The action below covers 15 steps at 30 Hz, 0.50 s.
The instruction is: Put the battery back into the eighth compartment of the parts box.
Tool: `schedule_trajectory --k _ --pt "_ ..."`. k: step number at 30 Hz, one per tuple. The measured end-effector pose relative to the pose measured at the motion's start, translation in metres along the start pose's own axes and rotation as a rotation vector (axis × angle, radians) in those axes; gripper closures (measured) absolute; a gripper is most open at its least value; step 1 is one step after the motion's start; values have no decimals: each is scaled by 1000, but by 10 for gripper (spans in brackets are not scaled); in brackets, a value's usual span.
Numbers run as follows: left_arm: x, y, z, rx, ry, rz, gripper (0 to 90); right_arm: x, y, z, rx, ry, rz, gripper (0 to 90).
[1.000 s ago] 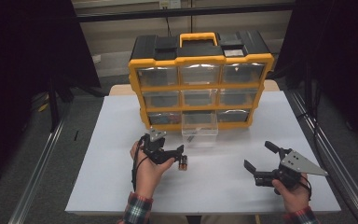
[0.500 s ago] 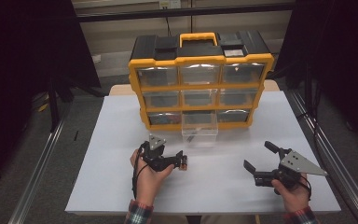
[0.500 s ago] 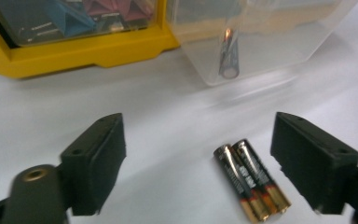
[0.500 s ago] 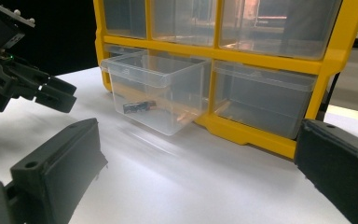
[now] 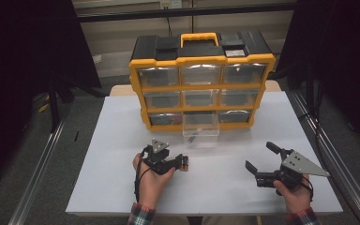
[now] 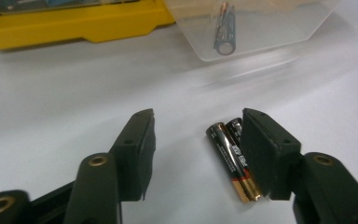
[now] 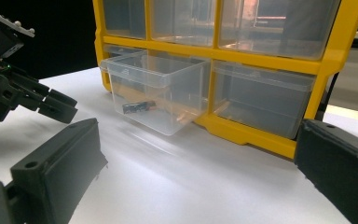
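Observation:
My left gripper (image 5: pixel 182 163) lies low over the white table (image 5: pixel 122 140), in front of the yellow organizer (image 5: pixel 201 86). Two AA batteries (image 6: pixel 230 158) lie side by side on the table between its jaws, against the right-hand jaw in the left gripper view. The other jaw stands clear of them. These jaws have just been closing, and the left gripper (image 6: pixel 198 116) is still open. A clear drawer (image 5: pixel 200 133) is pulled out of the bottom row, with a battery (image 6: pixel 226 30) inside. My right gripper (image 5: pixel 261 156) rests at the right, open and empty.
The organizer has three rows of clear drawers and a black top with a yellow handle (image 5: pixel 199 37). In the right gripper view the pulled-out drawer (image 7: pixel 158 93) stands ahead, with the left gripper (image 7: pixel 51 105) at the far left. Metal rails (image 5: pixel 42 159) run along both table sides.
The left gripper has dipped a little toward the table and its jaws have narrowed around the two batteries. The right gripper has kept still.

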State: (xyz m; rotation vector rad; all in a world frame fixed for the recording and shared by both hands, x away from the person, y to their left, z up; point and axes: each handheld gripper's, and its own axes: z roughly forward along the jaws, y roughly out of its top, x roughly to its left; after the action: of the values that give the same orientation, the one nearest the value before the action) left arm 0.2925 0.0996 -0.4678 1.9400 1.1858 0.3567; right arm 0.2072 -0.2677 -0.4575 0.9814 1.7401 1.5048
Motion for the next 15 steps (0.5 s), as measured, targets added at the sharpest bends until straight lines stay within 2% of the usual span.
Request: schedule_trajectory --k 5,9,14,15 --pt "-5 -3 2 18 -9 -18 527 0 0 0 0 -1 0 3" --pt "-7 -4 4 36 -11 -1 552 0 0 0 0 1 -1 3" --pt "-10 -6 6 41 -25 -11 592 0 0 0 1 1 -3 3" --pt "-9 -6 6 51 -23 1 598 0 0 0 2 1 -4 3"
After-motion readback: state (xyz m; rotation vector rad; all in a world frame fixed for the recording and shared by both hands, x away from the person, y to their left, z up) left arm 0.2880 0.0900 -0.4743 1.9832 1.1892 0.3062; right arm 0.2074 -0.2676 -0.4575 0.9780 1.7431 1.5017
